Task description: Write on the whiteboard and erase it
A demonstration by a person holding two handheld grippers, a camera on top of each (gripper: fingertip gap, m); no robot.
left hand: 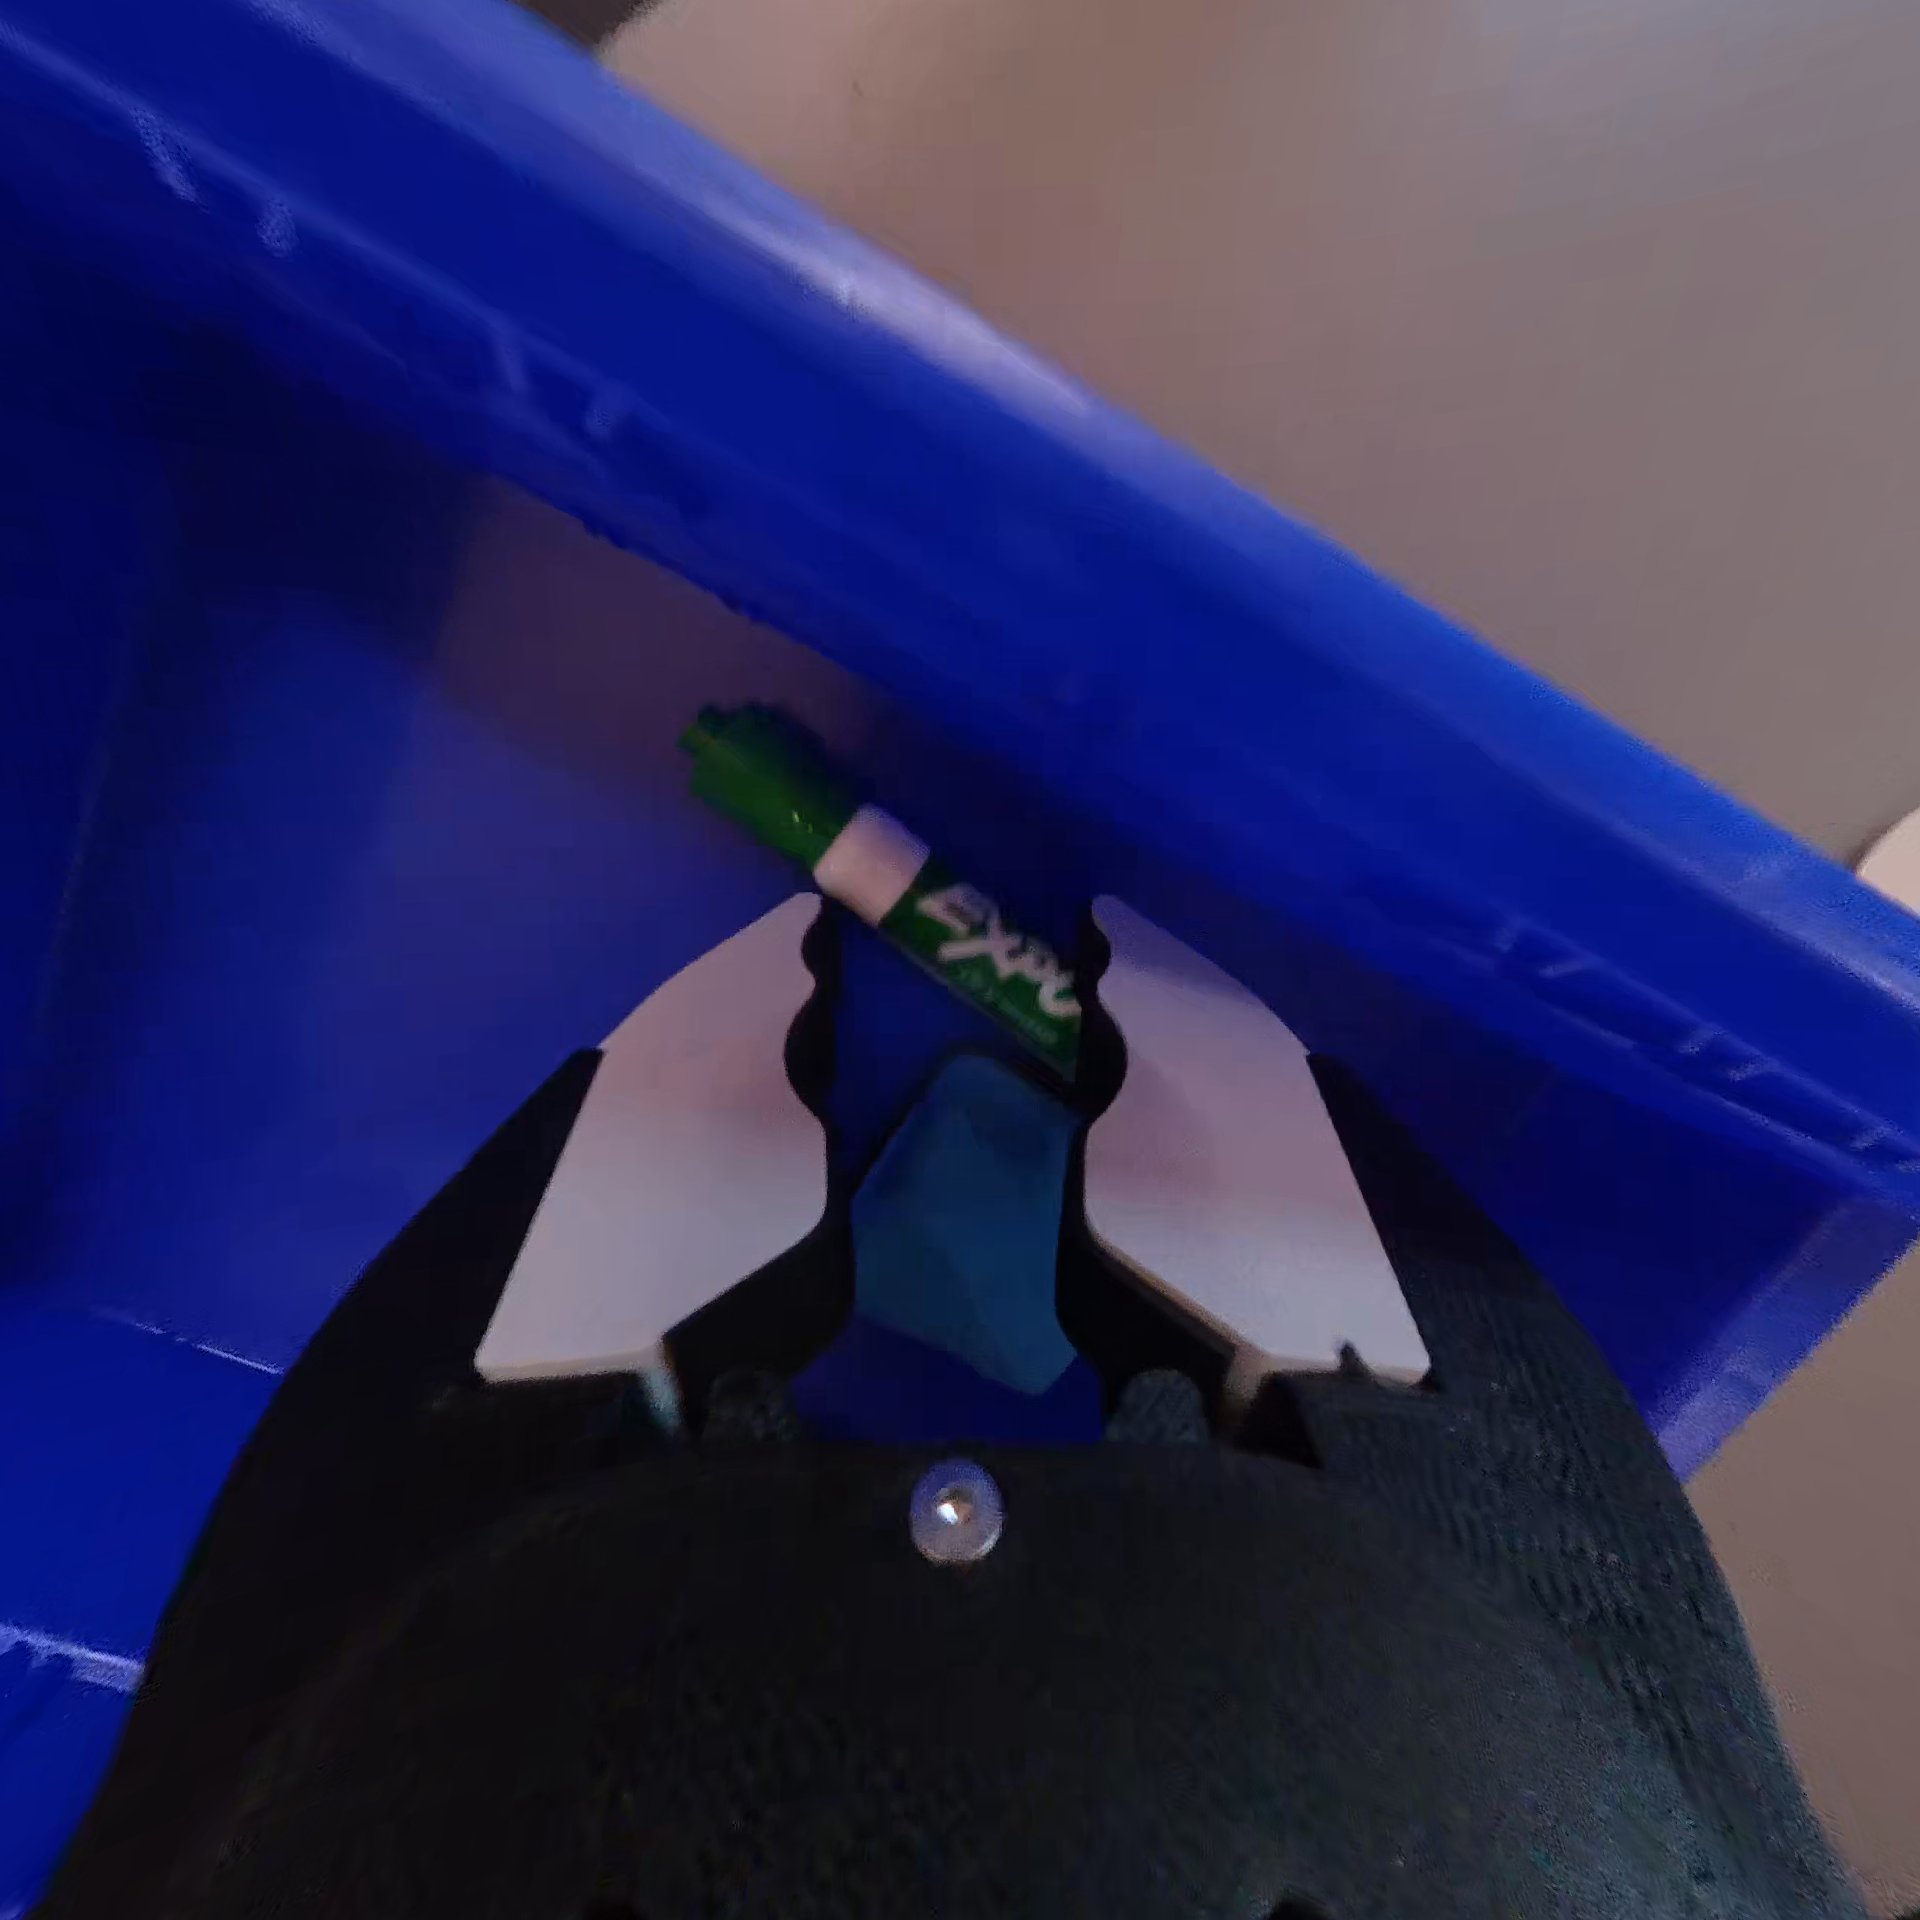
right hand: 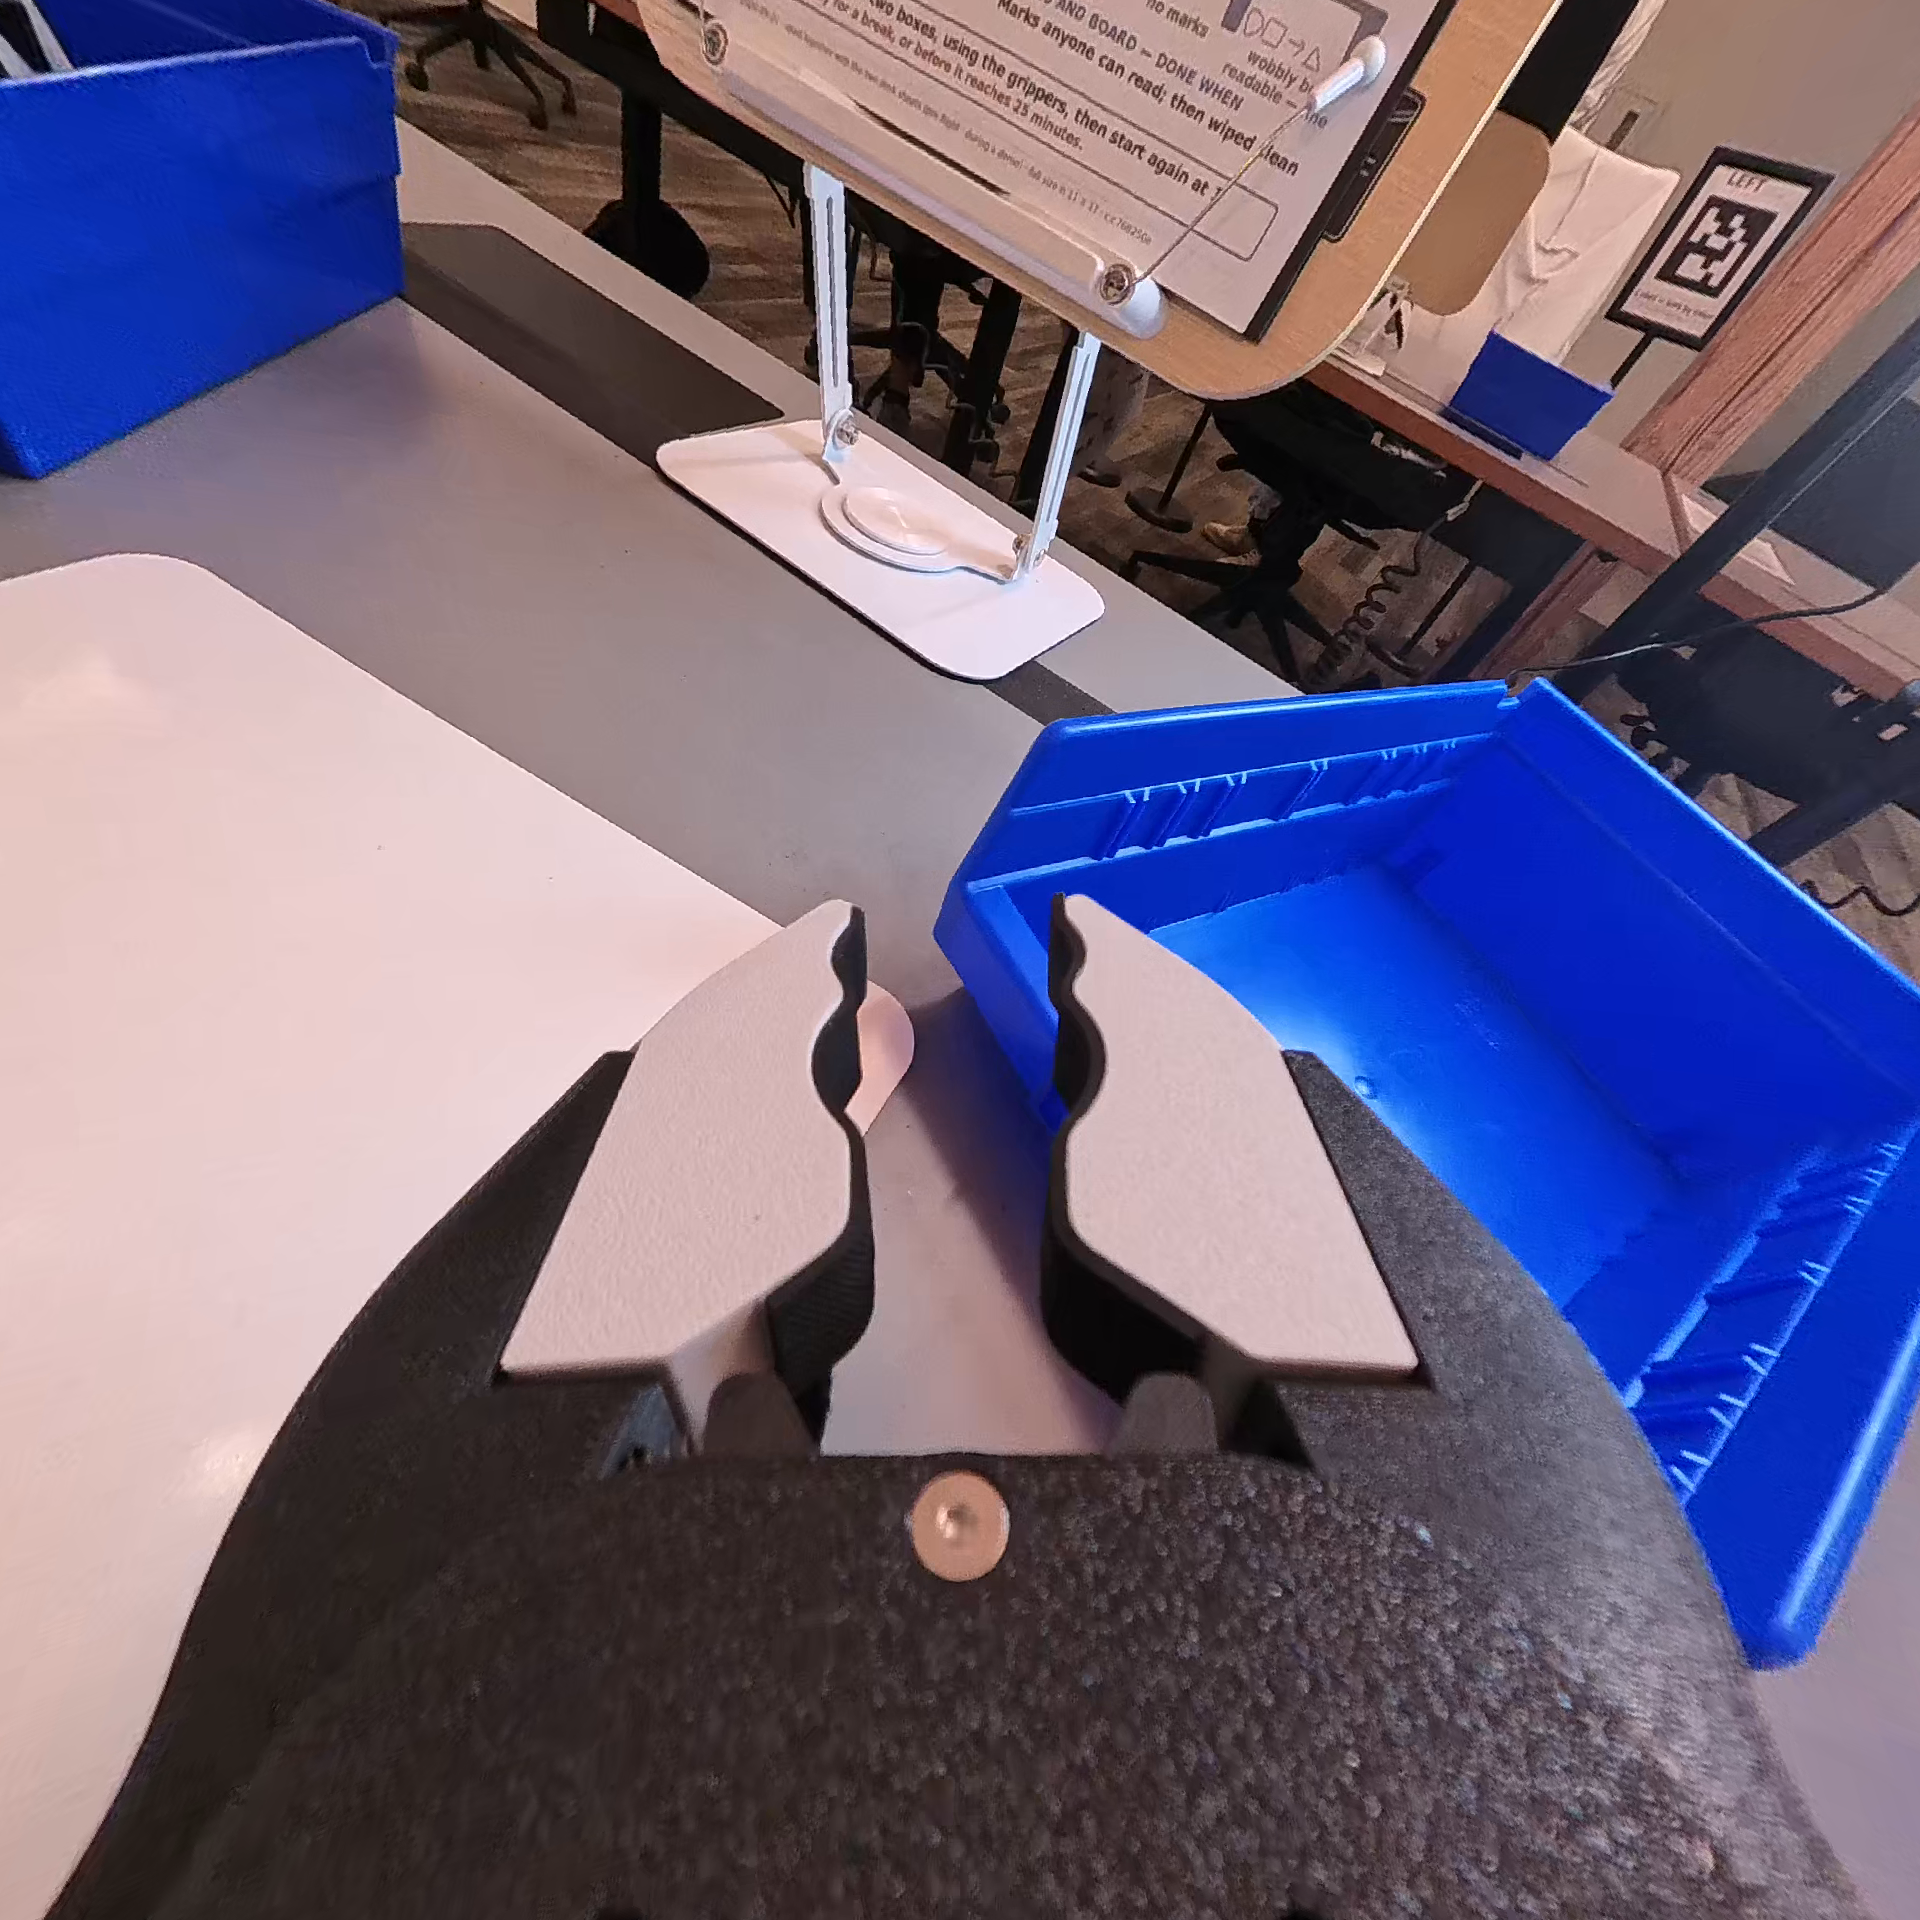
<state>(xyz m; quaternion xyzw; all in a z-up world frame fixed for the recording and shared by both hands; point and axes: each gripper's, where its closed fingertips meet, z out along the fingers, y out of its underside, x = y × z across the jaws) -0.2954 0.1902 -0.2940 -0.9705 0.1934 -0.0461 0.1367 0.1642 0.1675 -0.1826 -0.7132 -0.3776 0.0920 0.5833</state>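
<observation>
In the left wrist view my left gripper reaches down into a blue bin. A blue eraser fills the gap between its jaws and meets both pads. A green capped marker lies on the bin floor against the wall, just past the fingertips; its far end is hidden behind the right finger. In the right wrist view my right gripper is open and empty, low over the grey table between the white whiteboard on the left and a second blue bin on the right. The board shows no marks.
The second blue bin is empty and lies tilted at the table's right edge. Another blue bin stands at the back left. A white stand at the back edge holds a board with a printed sheet. Chairs and desks stand beyond. The tips of one gripper are about 50 cm away from the tips of the other.
</observation>
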